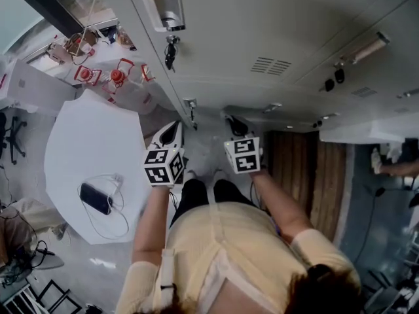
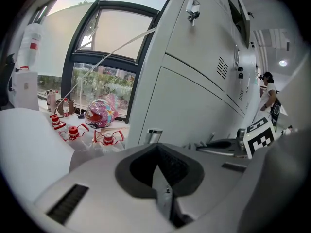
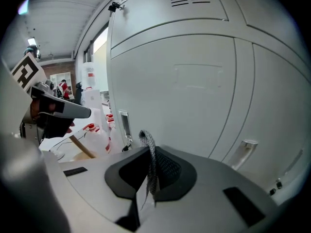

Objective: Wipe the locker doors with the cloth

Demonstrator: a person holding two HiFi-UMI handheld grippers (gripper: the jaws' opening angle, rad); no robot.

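Note:
Pale grey locker doors (image 1: 275, 31) rise in front of me and fill the left gripper view (image 2: 194, 96) and the right gripper view (image 3: 194, 81). My right gripper (image 3: 148, 154) is shut on a thin grey mesh cloth (image 3: 147, 142), which sticks up as a narrow strip between the jaws. It is held low (image 1: 236, 124), close to the bottom doors. My left gripper (image 2: 156, 152) is shut with nothing in it. In the head view it hangs beside the right one (image 1: 170, 135), a little short of the lockers.
To my left is a white table (image 1: 91, 149) with a dark device and cable (image 1: 96, 198). Several red-capped water bottles (image 1: 118, 76) stand by the window. Keys hang from a locker lock (image 1: 170, 51). Another person (image 2: 268, 89) stands far down the row.

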